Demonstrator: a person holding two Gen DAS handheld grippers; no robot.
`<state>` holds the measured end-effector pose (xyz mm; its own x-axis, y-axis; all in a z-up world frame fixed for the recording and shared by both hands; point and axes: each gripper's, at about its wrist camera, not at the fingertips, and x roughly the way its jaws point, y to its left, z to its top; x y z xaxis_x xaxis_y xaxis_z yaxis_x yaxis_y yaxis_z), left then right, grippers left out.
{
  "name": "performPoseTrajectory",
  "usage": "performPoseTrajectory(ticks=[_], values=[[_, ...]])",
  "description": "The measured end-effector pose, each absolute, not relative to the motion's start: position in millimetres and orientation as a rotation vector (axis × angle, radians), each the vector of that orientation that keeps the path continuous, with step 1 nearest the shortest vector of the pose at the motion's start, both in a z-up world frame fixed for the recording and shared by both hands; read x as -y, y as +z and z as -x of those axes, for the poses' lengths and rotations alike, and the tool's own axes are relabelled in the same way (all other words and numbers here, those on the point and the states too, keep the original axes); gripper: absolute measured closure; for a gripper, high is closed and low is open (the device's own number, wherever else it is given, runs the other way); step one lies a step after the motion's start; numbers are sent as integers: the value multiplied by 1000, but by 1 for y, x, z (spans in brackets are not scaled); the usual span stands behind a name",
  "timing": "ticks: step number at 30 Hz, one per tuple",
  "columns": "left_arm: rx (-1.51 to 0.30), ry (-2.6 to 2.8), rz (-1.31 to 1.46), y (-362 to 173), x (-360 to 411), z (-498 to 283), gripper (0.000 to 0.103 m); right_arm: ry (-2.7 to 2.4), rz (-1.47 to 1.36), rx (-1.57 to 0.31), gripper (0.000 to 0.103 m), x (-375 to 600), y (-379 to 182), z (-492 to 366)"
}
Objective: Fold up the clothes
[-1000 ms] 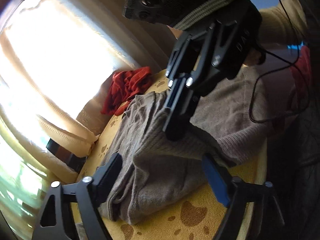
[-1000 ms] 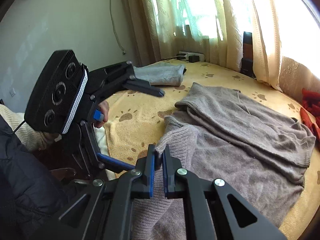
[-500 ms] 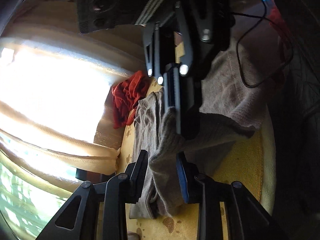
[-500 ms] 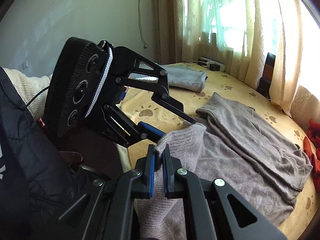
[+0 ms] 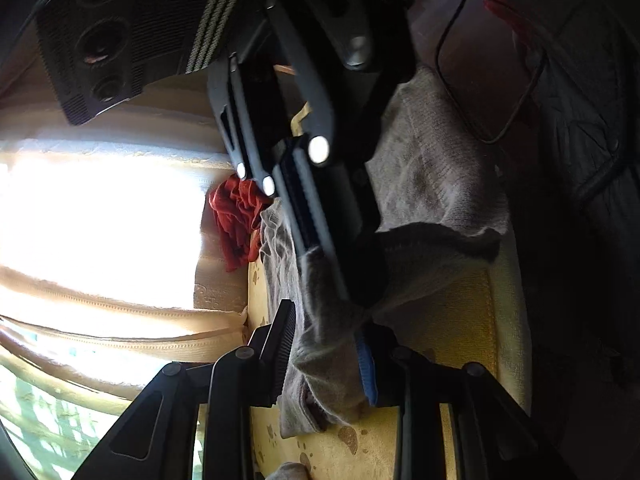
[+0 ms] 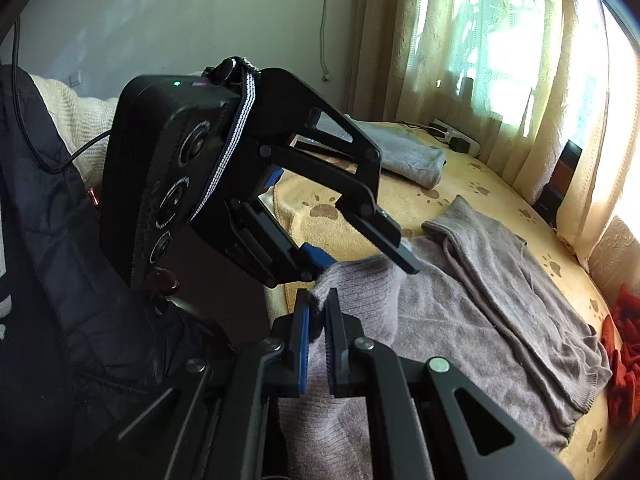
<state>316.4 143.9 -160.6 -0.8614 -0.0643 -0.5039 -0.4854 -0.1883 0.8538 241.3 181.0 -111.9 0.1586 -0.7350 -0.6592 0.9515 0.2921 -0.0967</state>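
Sunlit bed (image 6: pixel 472 196) with paw-print cover (image 6: pixel 320 216), curtains (image 6: pixel 408 40) far. Both grippers, left (image 5: pixel 326 354) and right (image 6: pixel 318 346), clamped on near corner of grey sweater (image 6: pixel 500 312).

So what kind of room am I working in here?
Most likely a bedroom at home: a bed with a yellow paw-print blanket, curtains over a sunlit window, and a folded grey garment lying beyond the grey sweater.
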Motion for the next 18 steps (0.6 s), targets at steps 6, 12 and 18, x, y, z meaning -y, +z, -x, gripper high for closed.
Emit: performPoseTrajectory(ticks=[6,12,18], values=[[-1628,2190,787,-159,-145,-308,73,-1251,-365,-661,95,-183,-109,-241],[-1435,2425,752,-134,-129,-290,98,-1370,-351,-528,66,-201,-100,-221],[-1238,2683,723,-114,-107,-286,99,-1657,-369,-289,1,-268,-95,-182]])
